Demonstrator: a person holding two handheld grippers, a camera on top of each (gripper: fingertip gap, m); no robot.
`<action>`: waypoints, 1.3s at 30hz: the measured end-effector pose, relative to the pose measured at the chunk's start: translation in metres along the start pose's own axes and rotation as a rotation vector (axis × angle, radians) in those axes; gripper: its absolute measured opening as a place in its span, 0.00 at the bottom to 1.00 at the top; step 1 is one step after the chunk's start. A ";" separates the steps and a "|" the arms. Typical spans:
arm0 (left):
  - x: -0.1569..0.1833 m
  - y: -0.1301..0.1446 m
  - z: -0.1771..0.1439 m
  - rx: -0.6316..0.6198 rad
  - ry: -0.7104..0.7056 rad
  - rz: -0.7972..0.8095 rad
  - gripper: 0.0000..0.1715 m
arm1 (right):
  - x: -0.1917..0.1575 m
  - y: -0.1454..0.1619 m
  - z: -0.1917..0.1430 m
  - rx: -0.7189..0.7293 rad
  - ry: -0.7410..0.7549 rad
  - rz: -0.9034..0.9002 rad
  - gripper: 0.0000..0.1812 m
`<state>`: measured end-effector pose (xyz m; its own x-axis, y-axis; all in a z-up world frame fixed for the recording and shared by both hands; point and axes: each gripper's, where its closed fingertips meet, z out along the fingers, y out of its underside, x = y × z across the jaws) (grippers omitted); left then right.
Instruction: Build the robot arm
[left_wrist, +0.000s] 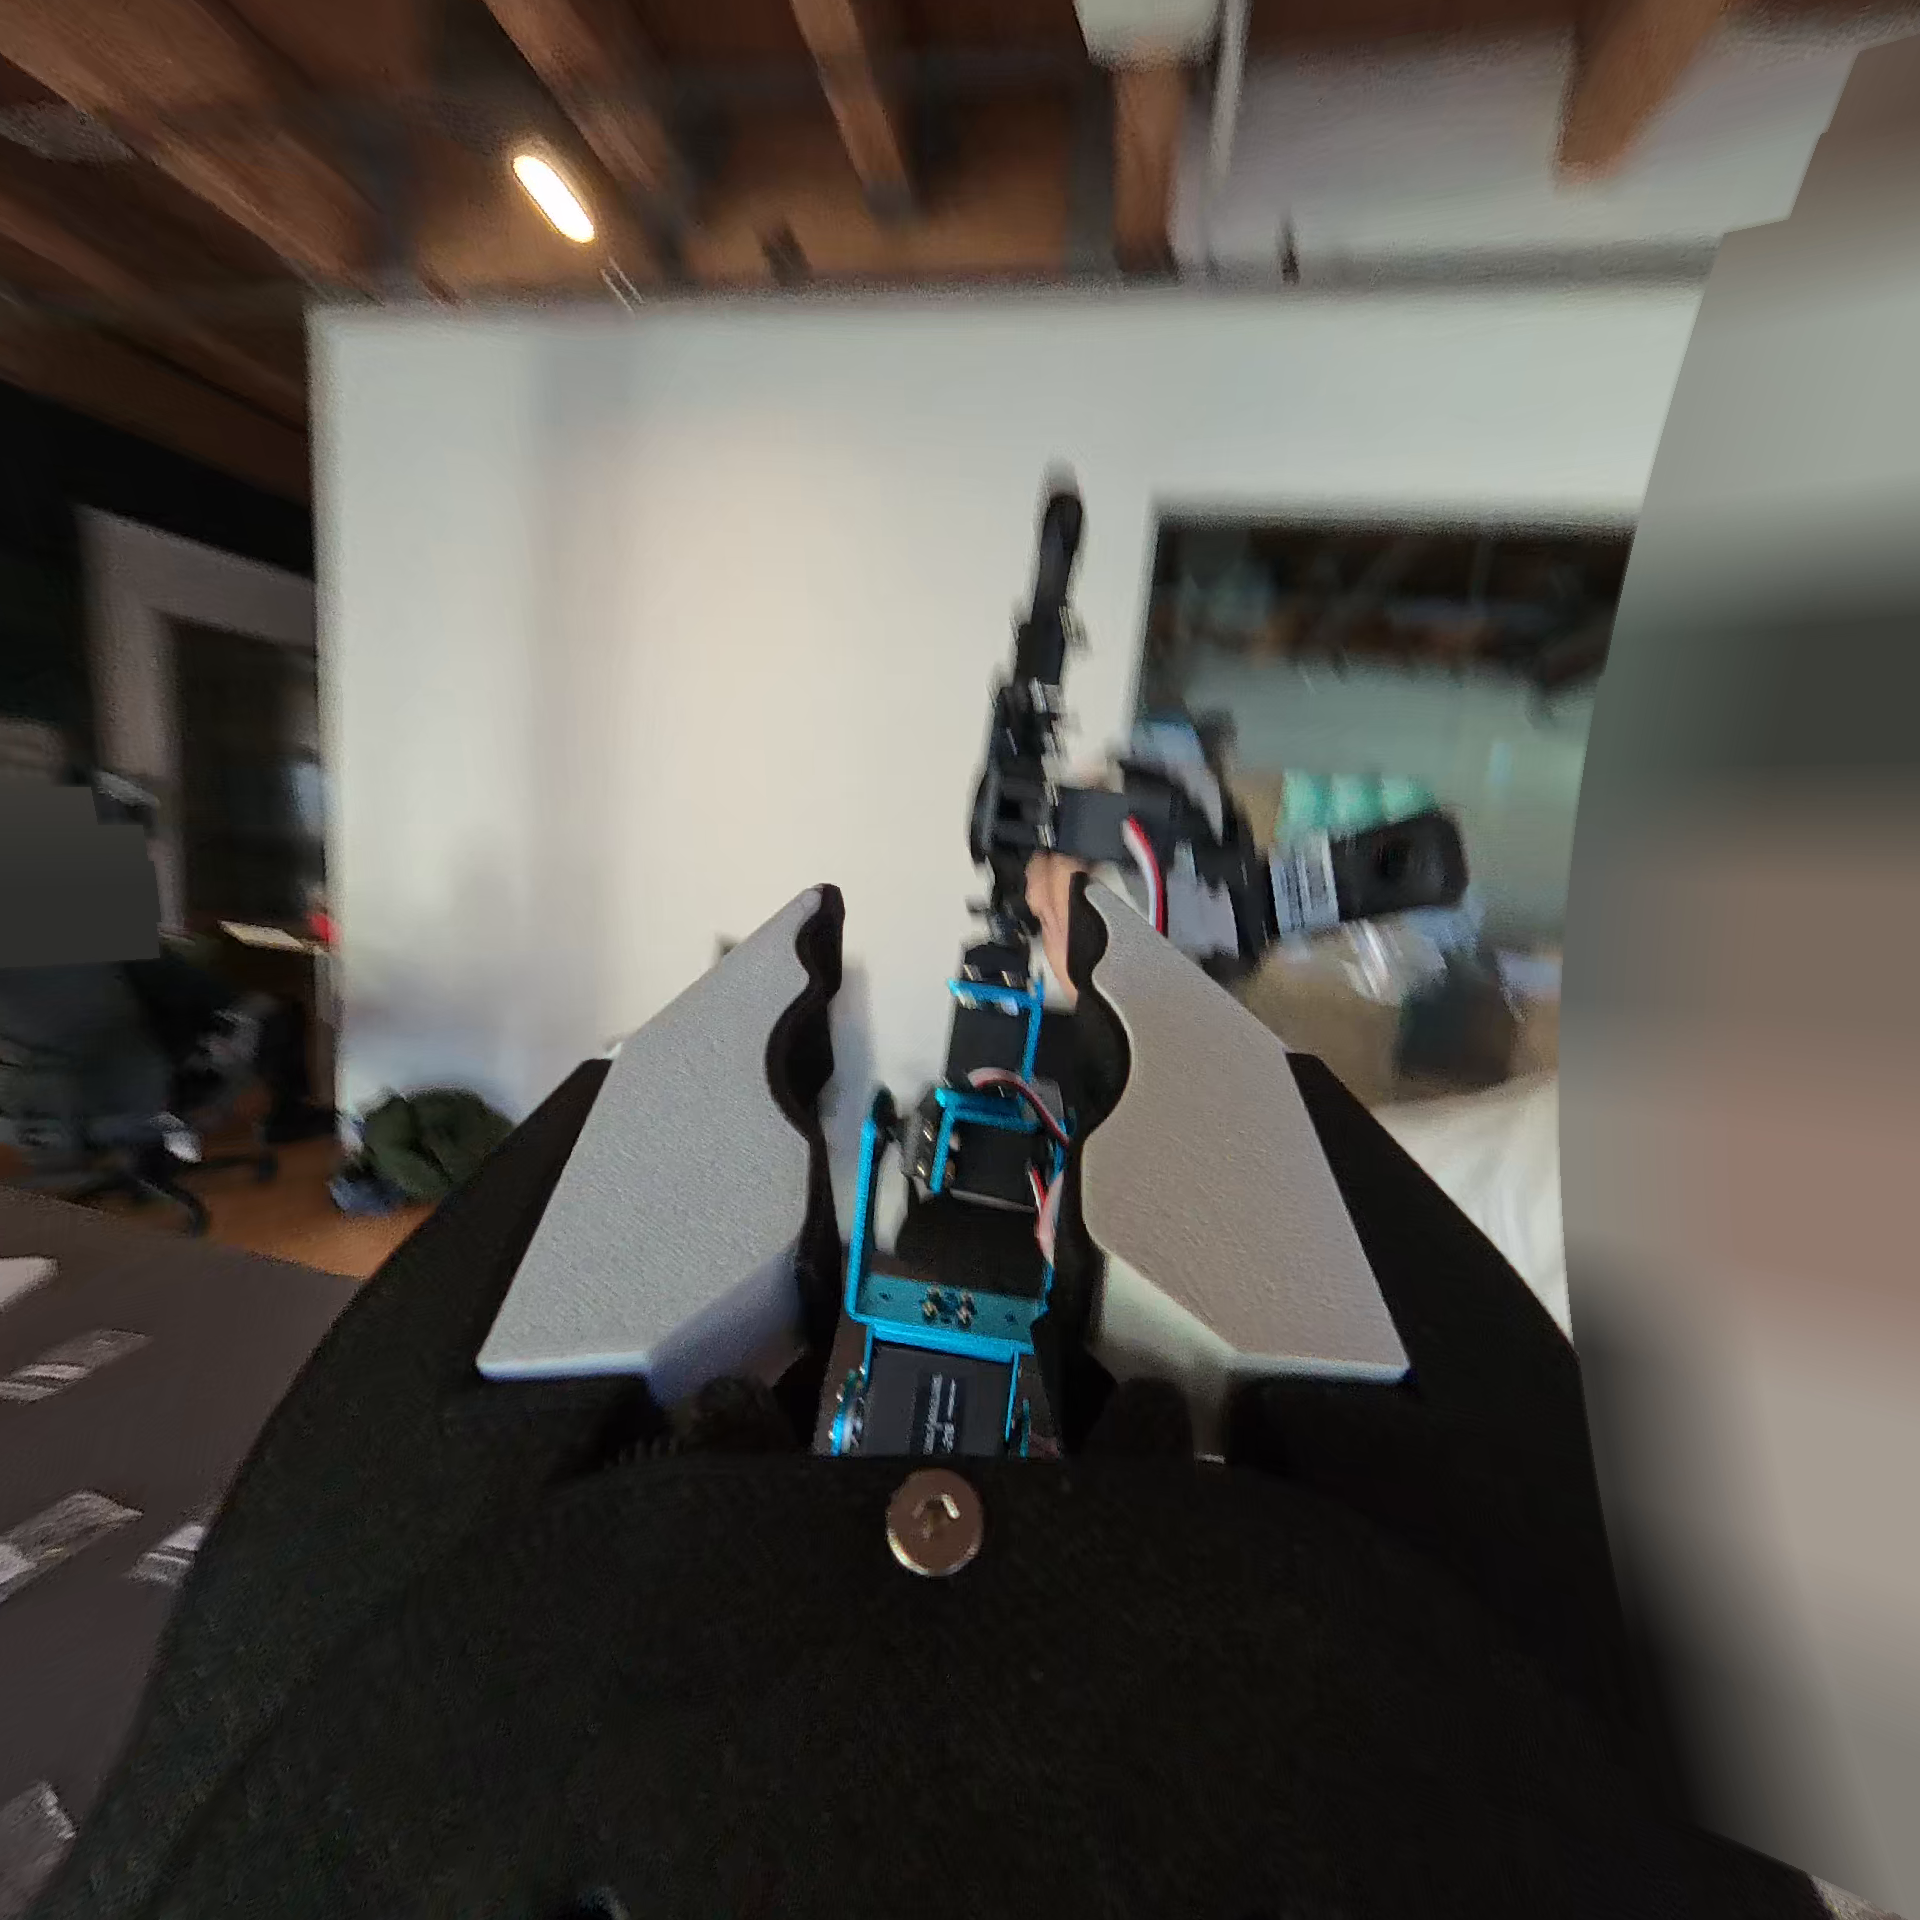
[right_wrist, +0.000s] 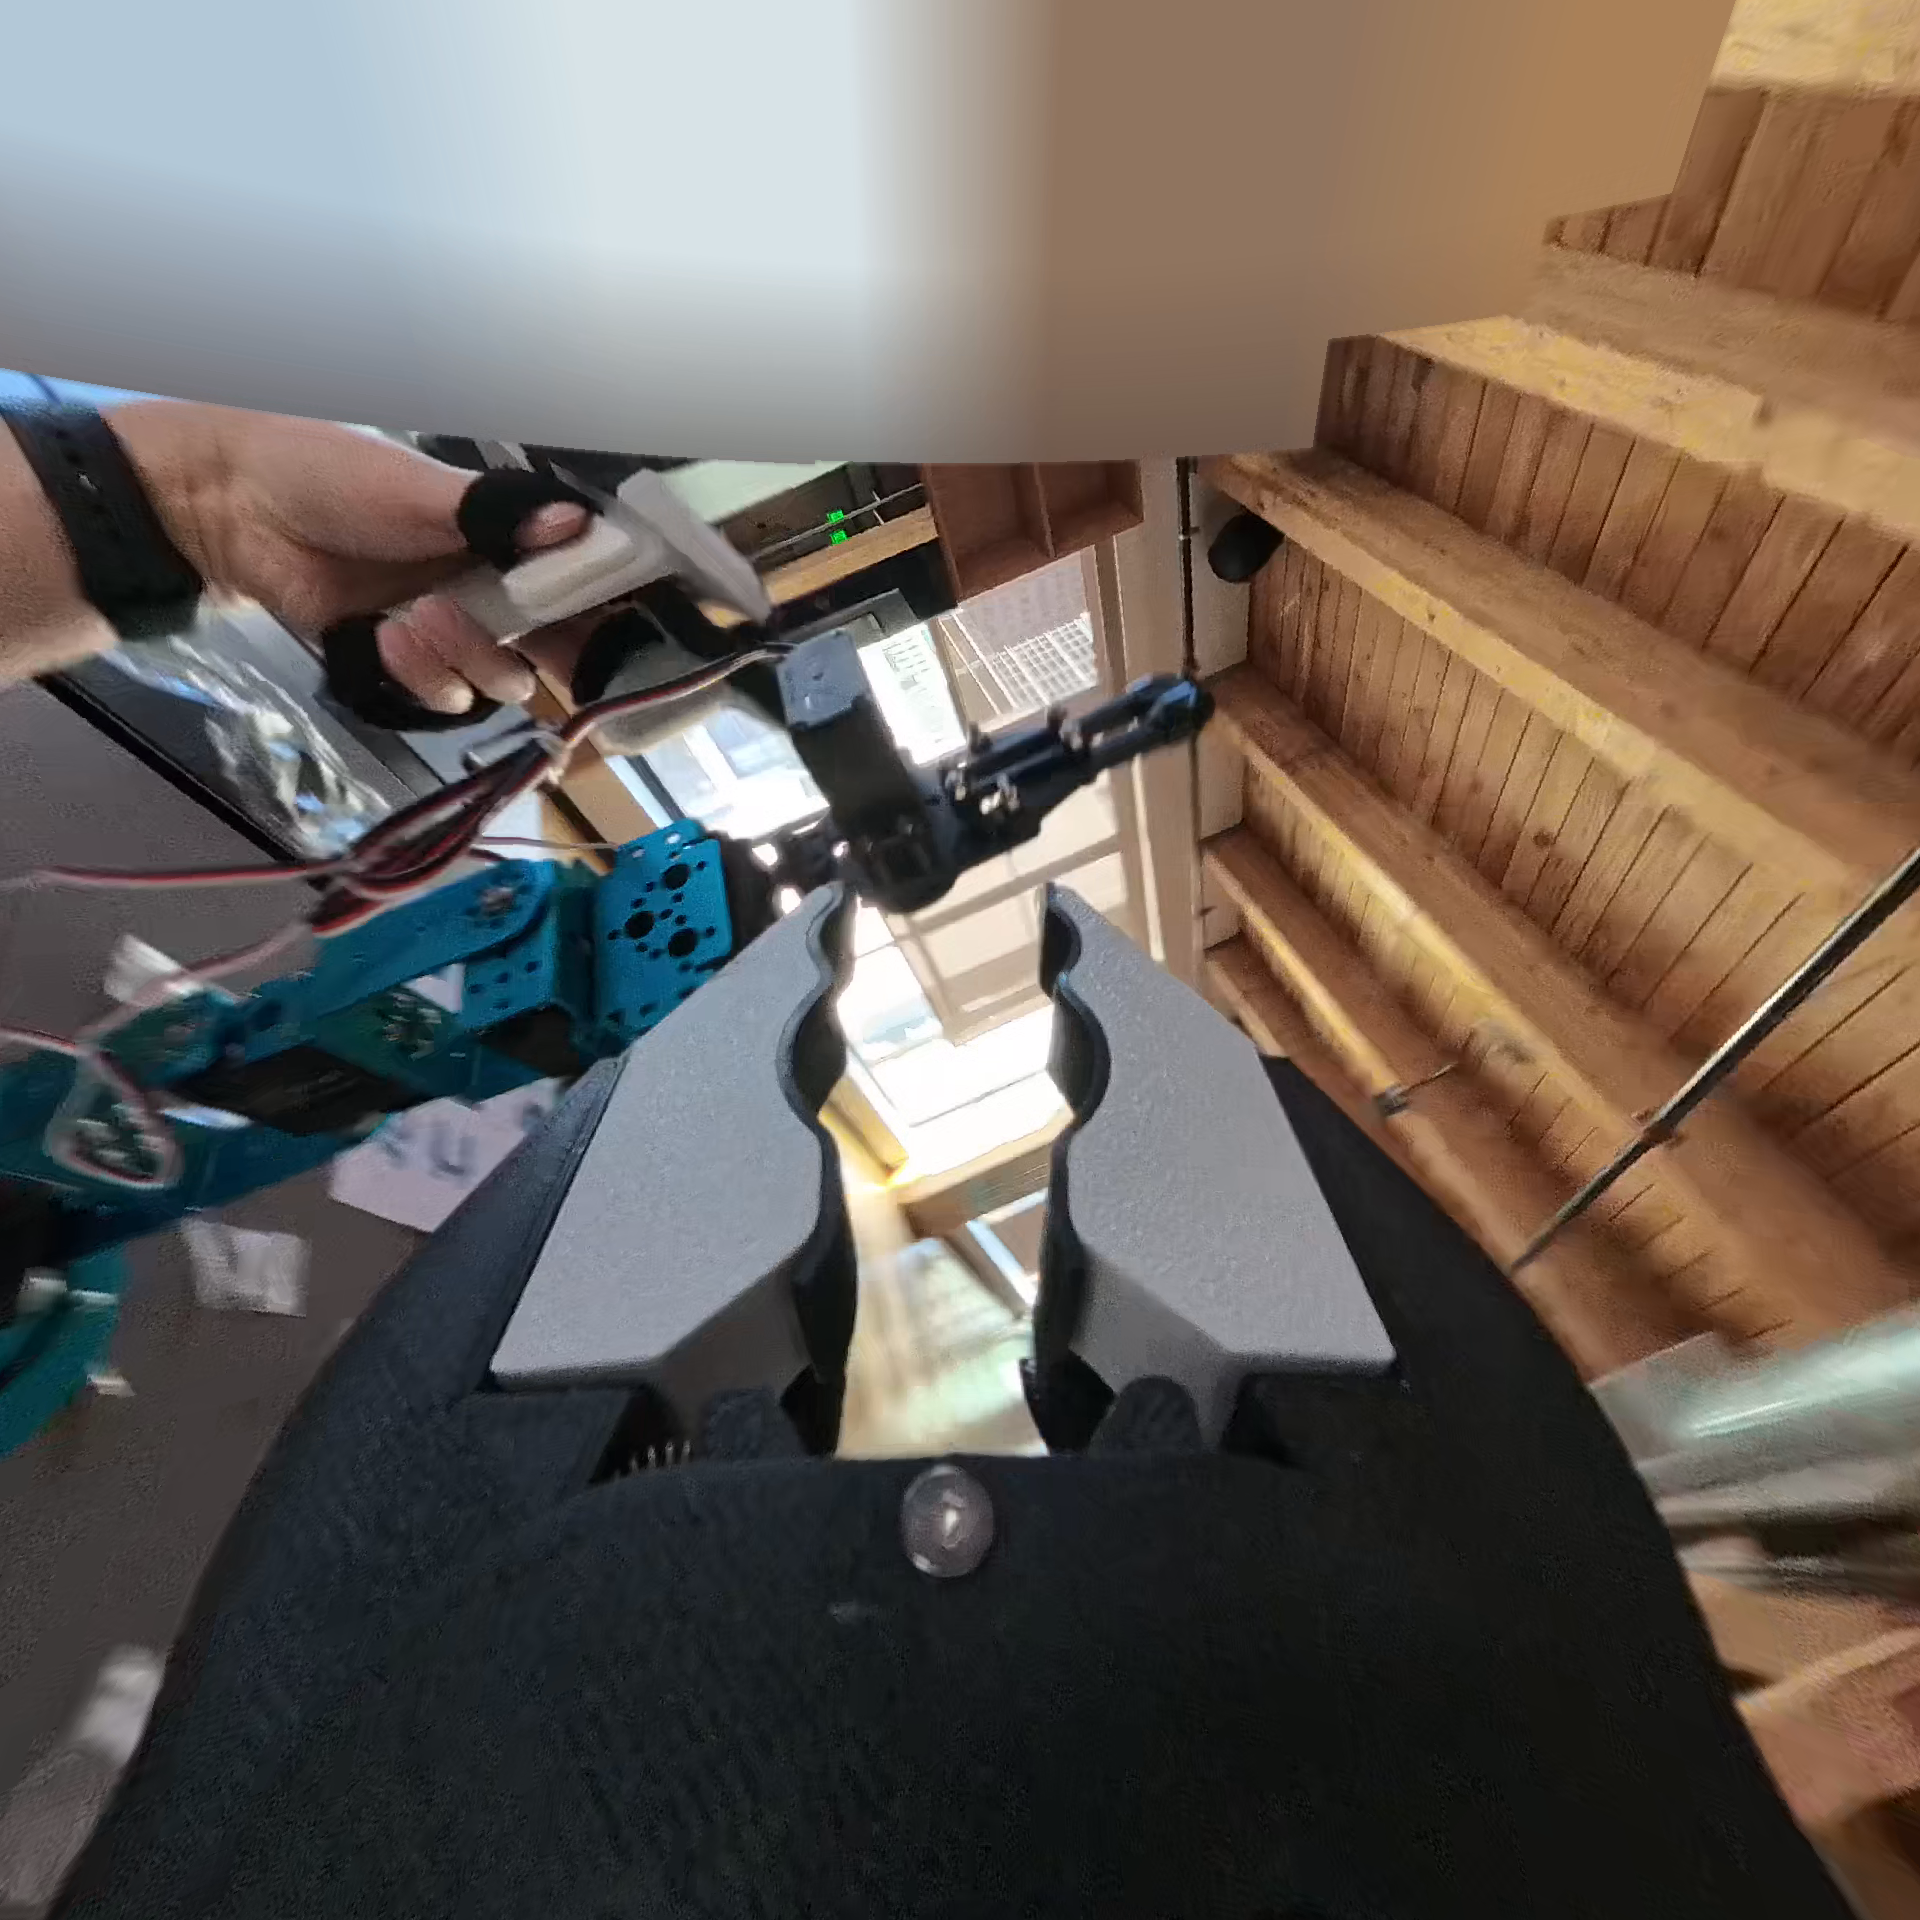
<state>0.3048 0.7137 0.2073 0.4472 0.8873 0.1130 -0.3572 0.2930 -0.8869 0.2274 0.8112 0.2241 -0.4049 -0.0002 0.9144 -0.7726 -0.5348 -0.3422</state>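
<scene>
A small robot arm of blue metal brackets and black servos (left_wrist: 951, 1288) runs forward between my left gripper's (left_wrist: 951, 904) jaws, which press on both sides of its lower blue part. Its black claw (left_wrist: 1049, 582) points up and away. In the right wrist view the blue brackets (right_wrist: 623, 935) lie at the left with loose wires, and the black claw (right_wrist: 1091, 727) sticks out to the right. My right gripper (right_wrist: 940, 904) is open, its tips just below the arm's black wrist servo (right_wrist: 894, 831). A hand (right_wrist: 260, 520) holds the left gripper (right_wrist: 623, 561). The right gripper (left_wrist: 1226, 862) shows blurred beside the arm.
A white wall (left_wrist: 727, 623) stands ahead, with office chairs (left_wrist: 125, 1122) and a green bag (left_wrist: 426, 1132) on the floor at the left. A dark table (left_wrist: 104, 1403) with white slips is below left. Wooden beams (right_wrist: 1558, 727) and a metal rod (right_wrist: 1714, 1060) are overhead. One gripper's finger ends stand about 12 cm off the other's.
</scene>
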 end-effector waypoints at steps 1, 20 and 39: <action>-0.001 -0.012 -0.012 0.059 -0.035 -0.004 0.24 | -0.006 0.005 -0.009 0.005 -0.021 0.099 0.18; 0.133 -0.033 0.035 0.027 -0.818 0.352 0.19 | -0.324 0.161 -0.103 -0.320 -1.219 0.743 0.11; 0.099 0.315 0.036 -0.229 -1.411 -0.052 0.01 | -0.287 0.135 -0.099 -0.065 -1.460 1.275 0.00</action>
<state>0.2075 0.9064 -0.0446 -0.7686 0.5225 0.3692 -0.1673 0.3929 -0.9042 0.1904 0.8227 -0.1056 -0.0263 -0.9143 -0.4041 -0.4272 0.3757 -0.8224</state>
